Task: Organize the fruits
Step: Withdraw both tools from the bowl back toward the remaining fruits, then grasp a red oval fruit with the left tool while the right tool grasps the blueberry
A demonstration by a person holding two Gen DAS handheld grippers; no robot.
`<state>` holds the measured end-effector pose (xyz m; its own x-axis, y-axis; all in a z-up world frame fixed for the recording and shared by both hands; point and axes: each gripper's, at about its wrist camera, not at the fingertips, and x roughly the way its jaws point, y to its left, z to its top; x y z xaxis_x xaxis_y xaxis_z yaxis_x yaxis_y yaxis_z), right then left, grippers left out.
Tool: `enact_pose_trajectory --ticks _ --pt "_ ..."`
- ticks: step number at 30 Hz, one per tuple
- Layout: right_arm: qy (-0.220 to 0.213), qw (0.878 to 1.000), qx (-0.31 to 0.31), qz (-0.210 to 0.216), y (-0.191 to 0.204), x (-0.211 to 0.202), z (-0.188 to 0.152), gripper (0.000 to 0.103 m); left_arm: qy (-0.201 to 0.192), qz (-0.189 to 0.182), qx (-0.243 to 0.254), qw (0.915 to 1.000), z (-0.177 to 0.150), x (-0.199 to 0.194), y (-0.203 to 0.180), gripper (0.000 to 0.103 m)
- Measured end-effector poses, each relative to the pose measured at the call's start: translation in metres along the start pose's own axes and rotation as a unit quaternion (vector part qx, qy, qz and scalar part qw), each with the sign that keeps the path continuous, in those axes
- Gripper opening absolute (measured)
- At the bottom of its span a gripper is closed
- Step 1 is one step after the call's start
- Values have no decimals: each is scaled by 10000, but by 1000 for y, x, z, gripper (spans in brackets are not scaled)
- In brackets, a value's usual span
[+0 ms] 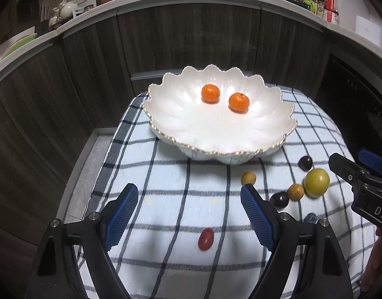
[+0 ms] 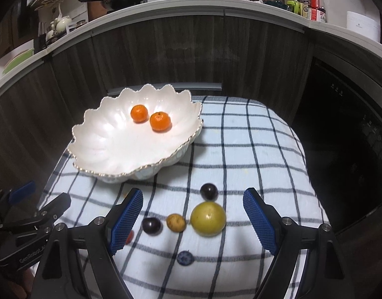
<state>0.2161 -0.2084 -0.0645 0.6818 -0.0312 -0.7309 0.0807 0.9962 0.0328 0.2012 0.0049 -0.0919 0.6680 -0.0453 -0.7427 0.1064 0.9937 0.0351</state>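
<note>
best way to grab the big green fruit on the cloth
Take the green fruit across its widest middle, coming down from above with the open right tongs. It is round and sits free on the checked cloth, but a small brown fruit lies close on its left, so keep that pad clear.

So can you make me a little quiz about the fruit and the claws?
1. How many oranges lie in the white bowl?
2. True or false: the left claw holds the red grape.
3. Which is the biggest fruit on the checked cloth: A the blueberry, B the yellow-green fruit, C a dark plum?

Key
1. Two: one orange and another orange.
2. False; the claw is open and empty.
3. B.
</note>
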Motion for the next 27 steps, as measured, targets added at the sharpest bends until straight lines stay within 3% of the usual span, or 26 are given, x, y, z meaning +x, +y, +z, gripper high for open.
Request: enact_pose_trajectory --ticks 8,16,27 --pt "35 9999 -108 -7 4 2 -20 84 91 25 159 9998 -23 5 -2 84" --pt "98 9998 -161 33 6 8 -42 83 134 16 205 9997 -43 11 -4 75" --pt "66 9996 -278 56 7 15 -55 83 0 -9 387 9993 -50 17 -11 68"
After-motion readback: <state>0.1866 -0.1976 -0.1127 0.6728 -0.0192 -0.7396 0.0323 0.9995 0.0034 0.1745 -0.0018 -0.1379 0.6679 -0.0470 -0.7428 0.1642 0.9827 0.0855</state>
